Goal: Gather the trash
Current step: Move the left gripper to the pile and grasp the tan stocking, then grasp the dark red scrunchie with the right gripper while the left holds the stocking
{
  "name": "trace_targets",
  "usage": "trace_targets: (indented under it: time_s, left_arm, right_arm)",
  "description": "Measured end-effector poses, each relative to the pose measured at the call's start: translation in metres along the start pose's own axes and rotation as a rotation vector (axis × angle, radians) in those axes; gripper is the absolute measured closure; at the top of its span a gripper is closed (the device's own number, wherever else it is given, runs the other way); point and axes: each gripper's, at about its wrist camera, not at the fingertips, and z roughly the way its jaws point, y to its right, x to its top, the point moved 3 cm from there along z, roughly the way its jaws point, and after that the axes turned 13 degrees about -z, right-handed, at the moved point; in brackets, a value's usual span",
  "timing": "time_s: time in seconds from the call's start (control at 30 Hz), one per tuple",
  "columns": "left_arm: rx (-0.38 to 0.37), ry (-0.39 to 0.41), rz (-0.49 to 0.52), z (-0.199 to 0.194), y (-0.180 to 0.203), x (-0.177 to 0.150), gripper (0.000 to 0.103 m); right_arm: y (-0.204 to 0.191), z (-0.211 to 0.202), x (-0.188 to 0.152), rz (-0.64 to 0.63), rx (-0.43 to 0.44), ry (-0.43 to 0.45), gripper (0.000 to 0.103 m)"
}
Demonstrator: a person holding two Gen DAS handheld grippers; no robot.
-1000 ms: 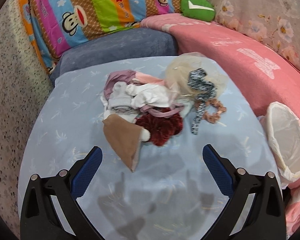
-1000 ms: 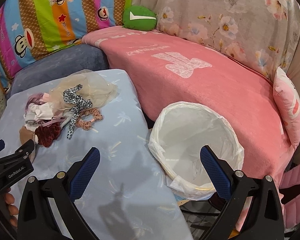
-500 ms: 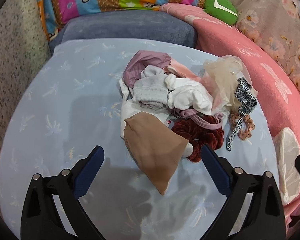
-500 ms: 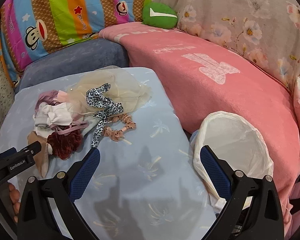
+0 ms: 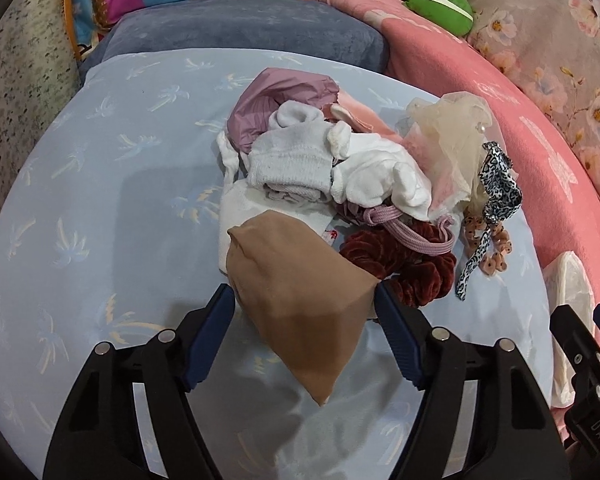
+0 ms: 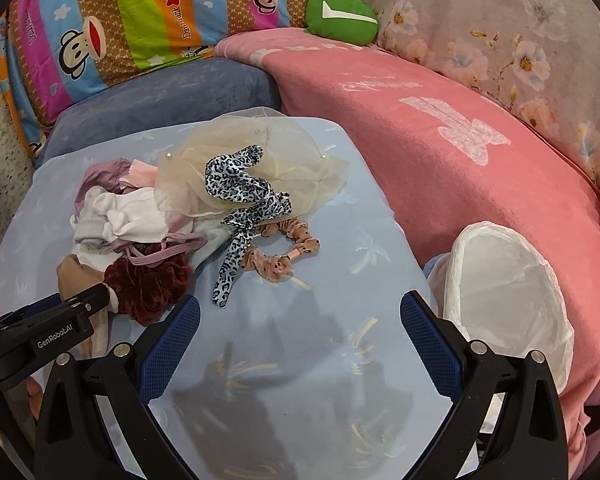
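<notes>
Right wrist view: tan stocking [image 6: 74,276] mostly hidden behind left hand-held gripper [image 6: 66,312].

Ahead of my jaws: three scrunchies — maroon [image 5: 404,264], leopard [image 6: 240,196], peach spotted [image 6: 288,248]; one lined bin [image 6: 508,292]; one tan stocking [image 5: 300,300].

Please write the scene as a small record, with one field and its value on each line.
surface: light blue cloth with palm print
pile: mixed soft items, on the cloth's left part in the right wrist view
nearest item: tan stocking
beside it: dark red scrunchie
other items: white socks, leopard ribbon, cream tulle
bin: white-lined trash bin, at the cloth's right edge
left gripper: open, fingers on both sides of the tan stocking
right gripper: open, holds nothing, over bare cloth
</notes>
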Motion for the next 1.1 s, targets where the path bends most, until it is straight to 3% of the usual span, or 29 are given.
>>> trace_targets:
  time_s: [0.27,0.3,0.37,0.4,0.5,0.7,0.83,0.87,0.93,1.1]
  left_arm:
    - [-0.036,-0.045,-0.04,0.007,-0.007,0.004,0.034]
    - [-0.043,-0.044,-0.04,0.006,-0.008,0.005,0.037]
    - [-0.068,-0.046,-0.027,0.004,-0.007,0.004,0.057]
    - [-0.071,-0.047,-0.023,0.003,-0.006,0.004,0.062]
    - [-0.098,-0.048,-0.013,-0.001,-0.008,0.003,0.077]
    - [-0.122,-0.045,-0.013,-0.008,-0.013,0.005,0.083]
    - [-0.11,-0.036,0.002,-0.01,-0.01,0.005,0.084]
    - [-0.108,-0.035,0.005,-0.011,-0.008,0.004,0.084]
    - [-0.109,-0.03,0.012,-0.015,-0.007,0.003,0.085]
    - [-0.118,-0.013,0.036,-0.027,0.005,-0.003,0.085]
  right_arm:
    - [-0.016,0.009,0.007,-0.015,0.035,0.001,0.006]
    - [-0.02,0.013,0.009,-0.015,0.048,0.001,0.006]
    - [-0.027,0.019,0.012,-0.016,0.08,-0.001,0.011]
    - [-0.031,0.023,0.015,-0.017,0.092,-0.003,0.012]
    - [-0.043,0.037,0.019,-0.014,0.133,-0.019,0.023]
    - [-0.065,0.064,0.019,0.009,0.254,-0.064,0.052]
    - [-0.079,0.073,0.014,0.001,0.324,-0.079,0.089]
    - [-0.081,0.072,0.013,-0.004,0.33,-0.079,0.094]
    - [-0.082,0.065,0.012,-0.018,0.329,-0.066,0.099]
    - [-0.073,0.036,0.007,-0.033,0.332,-0.023,0.1]
